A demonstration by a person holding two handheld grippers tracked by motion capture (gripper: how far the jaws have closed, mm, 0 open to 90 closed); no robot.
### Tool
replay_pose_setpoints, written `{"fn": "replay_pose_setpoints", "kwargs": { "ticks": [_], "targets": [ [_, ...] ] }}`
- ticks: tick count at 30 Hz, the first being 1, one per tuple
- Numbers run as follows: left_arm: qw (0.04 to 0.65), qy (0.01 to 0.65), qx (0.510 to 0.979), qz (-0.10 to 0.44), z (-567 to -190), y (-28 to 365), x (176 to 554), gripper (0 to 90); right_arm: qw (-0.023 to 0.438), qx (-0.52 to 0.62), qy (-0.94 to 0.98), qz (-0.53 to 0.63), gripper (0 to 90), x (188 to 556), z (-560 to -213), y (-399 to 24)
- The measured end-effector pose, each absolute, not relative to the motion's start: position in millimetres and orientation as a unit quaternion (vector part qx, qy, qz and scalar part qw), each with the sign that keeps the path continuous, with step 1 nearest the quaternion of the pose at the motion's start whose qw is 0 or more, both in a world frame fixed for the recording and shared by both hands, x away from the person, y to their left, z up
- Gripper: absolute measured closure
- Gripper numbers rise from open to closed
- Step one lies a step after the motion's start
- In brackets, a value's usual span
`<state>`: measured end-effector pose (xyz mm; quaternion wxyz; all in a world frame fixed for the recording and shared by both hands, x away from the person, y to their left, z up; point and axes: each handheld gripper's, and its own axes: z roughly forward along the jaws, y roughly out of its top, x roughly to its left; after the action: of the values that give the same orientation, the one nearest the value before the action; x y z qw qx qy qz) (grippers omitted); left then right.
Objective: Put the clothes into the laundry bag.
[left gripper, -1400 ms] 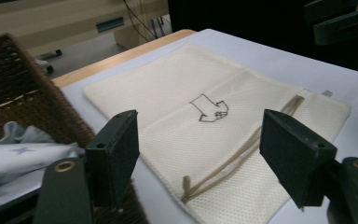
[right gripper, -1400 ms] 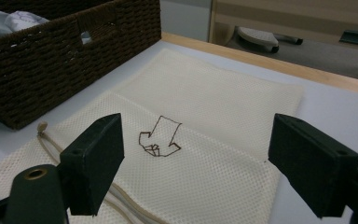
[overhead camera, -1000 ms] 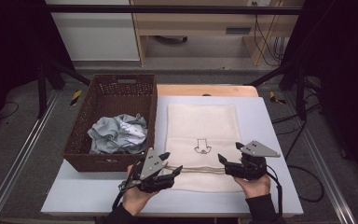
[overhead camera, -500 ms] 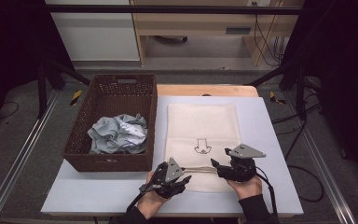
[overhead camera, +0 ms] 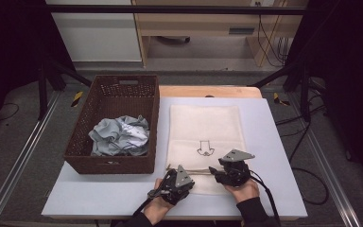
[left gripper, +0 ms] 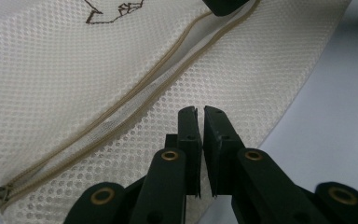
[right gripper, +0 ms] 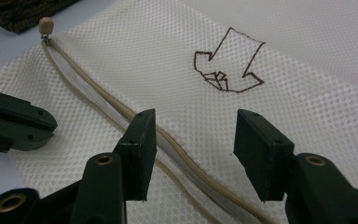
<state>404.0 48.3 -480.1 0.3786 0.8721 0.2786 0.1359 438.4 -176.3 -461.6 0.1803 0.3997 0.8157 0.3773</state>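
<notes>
— Dark walls and a pale cabinet behind, and on the light grey desk (overhead camera: 264, 142) a cream mesh laundry bag (overhead camera: 205, 127) lies flat, just beside a brown wicker basket (overhead camera: 111, 163) that holds crumpled grey clothes (overhead camera: 119, 136). What step is this, do you think?

— Opening the bag, I'd judge. Its zipper (right gripper: 121, 112) runs along the near edge, and it looks parted: white lining shows between the two beige tapes. Both claws are at that edge.

— How does the left claw (left gripper: 200, 116) stand?

— Jaws nearly together, only a thin slit between them. They rest over the mesh below the zipper; whether any fabric is pinched in the slit I can't tell.

— And the right claw (right gripper: 193, 154)?

— Wide apart, holding nothing. Its jaws hang over the zipper line, one jaw on each side of the upper tape, near the embroidered arrow (right gripper: 228, 65). The beige pull bead (right gripper: 46, 24) sits at the far end of the zipper, by the basket.

— So what does the next move call for?

— Probably the right claw lowering and closing on the upper lip, while the left pins the lower one, then lifting to spread the mouth for the clothes
</notes>
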Motion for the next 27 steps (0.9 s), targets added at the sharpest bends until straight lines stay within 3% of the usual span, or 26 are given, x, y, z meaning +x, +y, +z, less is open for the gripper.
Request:
{"fn": "replay_pose_setpoints", "kwargs": {
  "ticks": [17, 27],
  "targets": [
    [0.377, 0.282, 0.871, 0.137, -481, 47, 404, 85.1, 0.168, 0.388, 0.839, 0.341, 65.9, 446, -476, -170],
    [0.377, 0.285, 0.872, 0.13, -481, 48, 405, 84.3, 0.182, 0.386, 0.838, 0.339, 85.5, 449, -478, -169]
  ]
}}
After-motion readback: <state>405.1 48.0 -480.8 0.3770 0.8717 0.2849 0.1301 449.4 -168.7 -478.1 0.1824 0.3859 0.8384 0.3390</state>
